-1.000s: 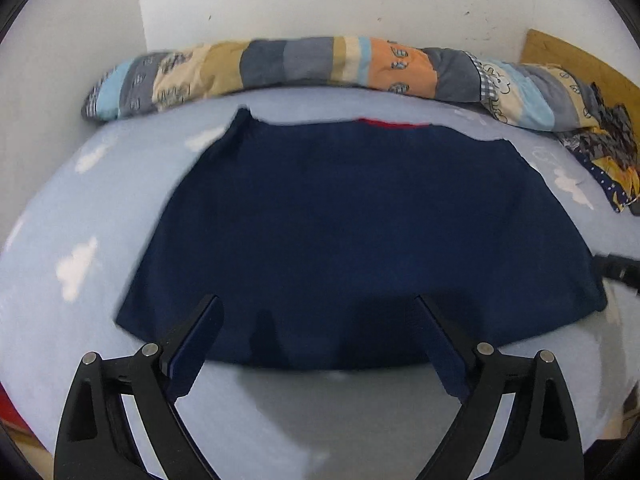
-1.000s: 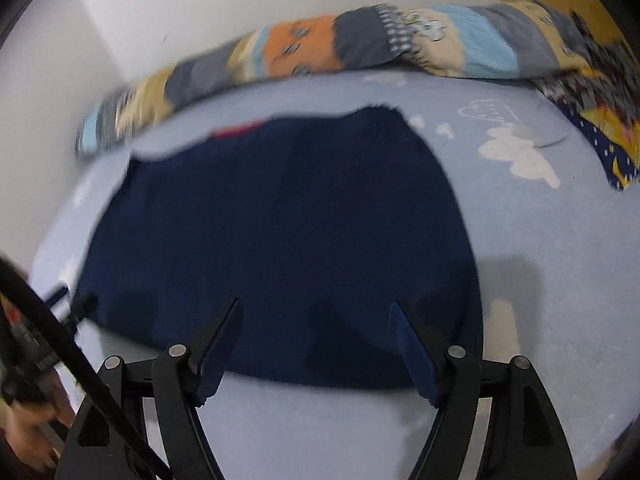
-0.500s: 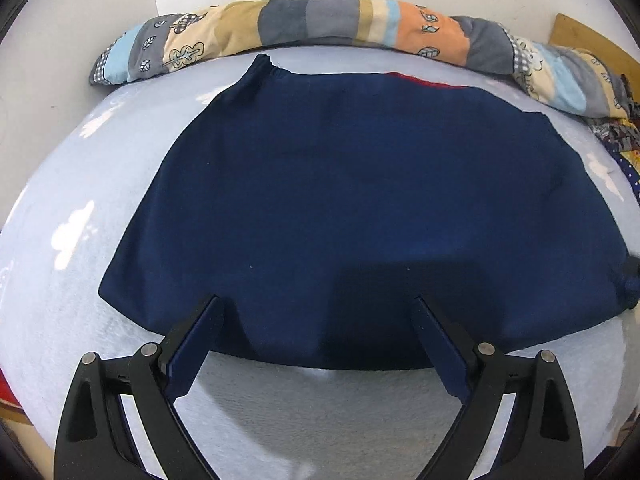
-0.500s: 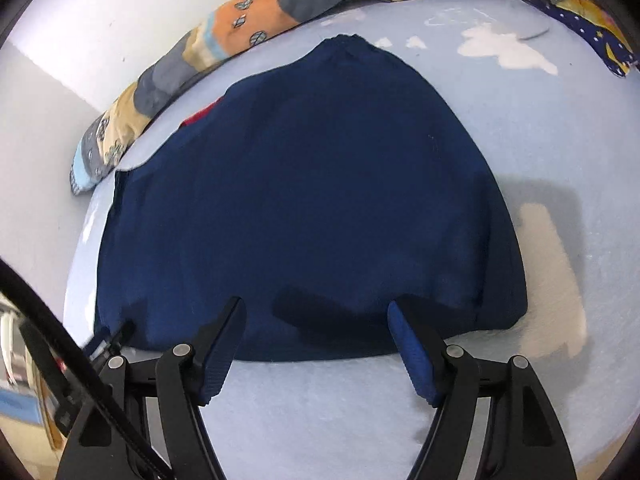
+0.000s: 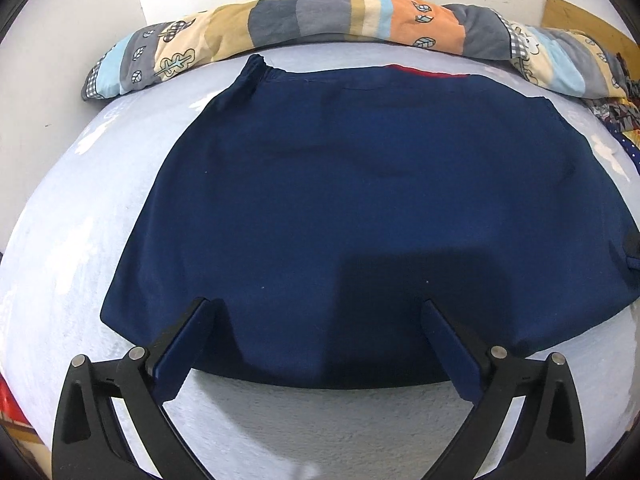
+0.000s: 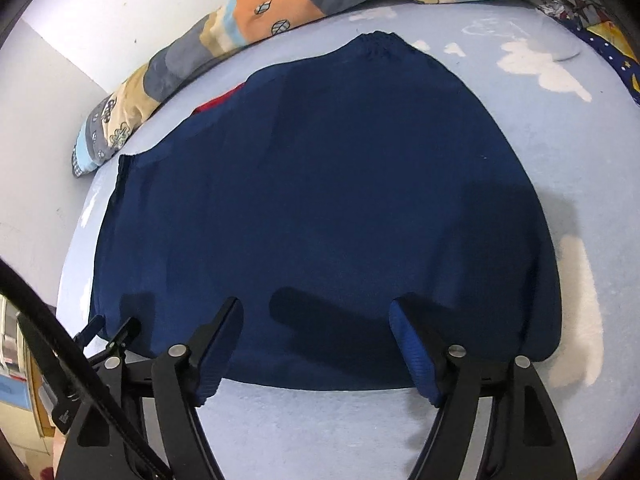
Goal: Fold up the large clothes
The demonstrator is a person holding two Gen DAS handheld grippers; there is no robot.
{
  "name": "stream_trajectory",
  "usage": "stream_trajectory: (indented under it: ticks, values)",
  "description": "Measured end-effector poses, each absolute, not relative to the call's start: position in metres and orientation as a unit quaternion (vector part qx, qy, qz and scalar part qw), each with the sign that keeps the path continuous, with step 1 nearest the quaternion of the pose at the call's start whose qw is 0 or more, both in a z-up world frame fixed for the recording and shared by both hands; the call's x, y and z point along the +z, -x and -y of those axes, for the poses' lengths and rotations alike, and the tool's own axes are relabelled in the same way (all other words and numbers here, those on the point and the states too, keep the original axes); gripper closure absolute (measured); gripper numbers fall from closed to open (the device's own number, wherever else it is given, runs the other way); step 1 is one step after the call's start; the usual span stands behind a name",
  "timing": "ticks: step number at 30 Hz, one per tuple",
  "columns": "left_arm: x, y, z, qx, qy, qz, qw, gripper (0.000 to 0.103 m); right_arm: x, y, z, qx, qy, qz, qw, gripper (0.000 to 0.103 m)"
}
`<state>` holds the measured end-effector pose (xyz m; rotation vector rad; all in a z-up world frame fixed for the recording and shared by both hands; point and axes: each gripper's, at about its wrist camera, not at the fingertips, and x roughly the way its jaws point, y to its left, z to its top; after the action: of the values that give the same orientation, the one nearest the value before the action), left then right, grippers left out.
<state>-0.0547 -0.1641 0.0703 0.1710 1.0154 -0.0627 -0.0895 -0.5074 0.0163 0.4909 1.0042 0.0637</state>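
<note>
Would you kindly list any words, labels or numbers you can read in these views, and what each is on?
None can be read.
Garment: plain navy, no label visible.
Quilt: leaf and tree patterns only.
Sheet: white cloud shapes only.

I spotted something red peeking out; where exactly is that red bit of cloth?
The red cloth peeks from under the far edge of the navy blue garment, just before the long patchwork quilt roll by the wall; the right wrist view shows it far left.
</note>
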Motion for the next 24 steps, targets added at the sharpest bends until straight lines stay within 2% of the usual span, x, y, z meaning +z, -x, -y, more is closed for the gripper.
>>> stream_trajectory:
  ticks: [12, 17, 22, 24]
  values:
    - [0.069, 0.056, 0.164, -0.030, -0.089, -0.480, 0.872, 0.000, 0.014, 0.086, 0.499, 0.037, -0.191, -0.494, 0.848, 0.018]
    - [0.069, 0.056, 0.164, -0.029, -0.092, -0.479, 0.873, 0.000, 0.028, 0.090, 0.506, 0.030, -0.201, -0.476, 0.856, 0.018]
    - [0.069, 0.056, 0.166, -0.030, -0.097, -0.474, 0.875, 0.000, 0.018, 0.084, 0.510, -0.011, -0.165, -0.494, 0.854, 0.017]
    - [0.069, 0.056, 0.165, -0.031, -0.097, -0.474, 0.875, 0.000, 0.012, 0.081, 0.503, -0.010, -0.135, -0.505, 0.852, 0.014]
